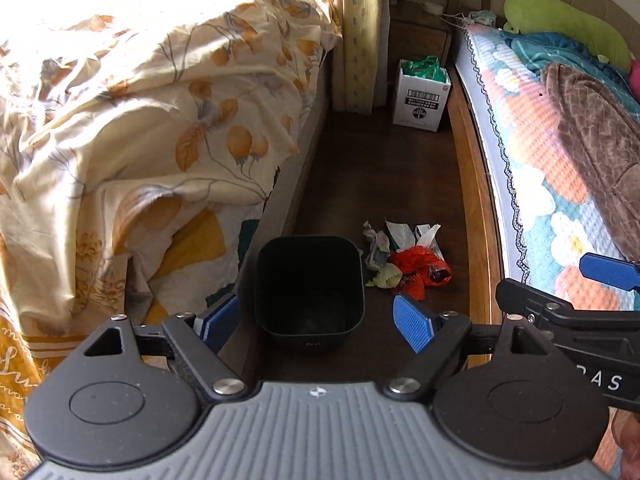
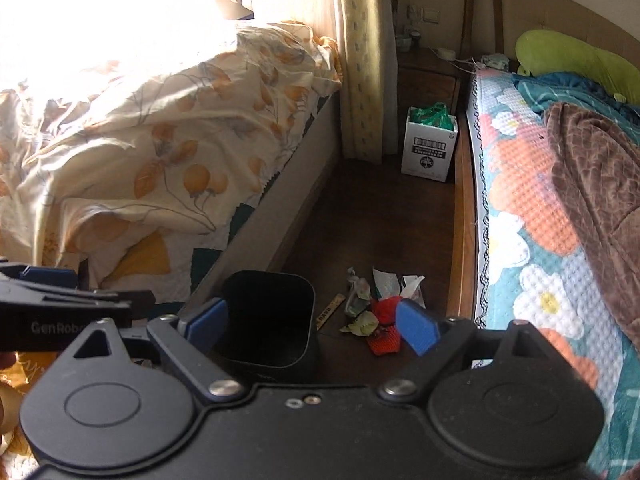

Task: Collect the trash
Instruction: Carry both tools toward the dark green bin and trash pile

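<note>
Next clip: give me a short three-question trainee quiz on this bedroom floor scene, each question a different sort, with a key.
1. True or false: the black square plastic bin already holds the trash.
2. The pile of crumpled wrappers and red netting lies on the dark wooden floor between the bin and which thing? A) the white cardboard box B) the wooden frame of the bed with the flowered quilt C) the wooden nightstand
3. Fill in: both the left hand-held gripper and the right hand-held gripper are ____.

Key: 1 false, it looks empty; 2 B; 3 open.
</note>
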Motion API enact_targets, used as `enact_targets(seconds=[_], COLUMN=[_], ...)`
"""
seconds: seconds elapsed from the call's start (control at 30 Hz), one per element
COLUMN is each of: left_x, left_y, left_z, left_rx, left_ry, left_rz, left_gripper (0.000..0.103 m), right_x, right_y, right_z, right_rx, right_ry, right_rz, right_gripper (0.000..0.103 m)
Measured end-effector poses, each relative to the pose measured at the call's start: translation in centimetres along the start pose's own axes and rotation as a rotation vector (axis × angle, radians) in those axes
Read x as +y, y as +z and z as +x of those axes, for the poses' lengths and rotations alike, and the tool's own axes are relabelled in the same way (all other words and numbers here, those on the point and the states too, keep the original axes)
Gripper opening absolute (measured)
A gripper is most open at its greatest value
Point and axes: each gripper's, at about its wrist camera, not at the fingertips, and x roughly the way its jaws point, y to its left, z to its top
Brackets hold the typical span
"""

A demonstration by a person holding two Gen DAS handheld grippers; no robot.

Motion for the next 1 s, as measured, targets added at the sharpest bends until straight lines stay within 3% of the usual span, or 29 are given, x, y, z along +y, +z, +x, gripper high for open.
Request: enact_targets(seconds=[1.0], left_x=[0.1], left_y=[-2.0], left_z=[-4.3], left_rx=[0.020], left_ry=[-0.061], left_rz=[0.027], left_gripper=[0.084], right_x=[-0.5], right_y=[-0.1], right_z=[-4.5], right_rx=[-0.014], right_ry=[-0.037], right_rz=[0.075], right_gripper=[0.090])
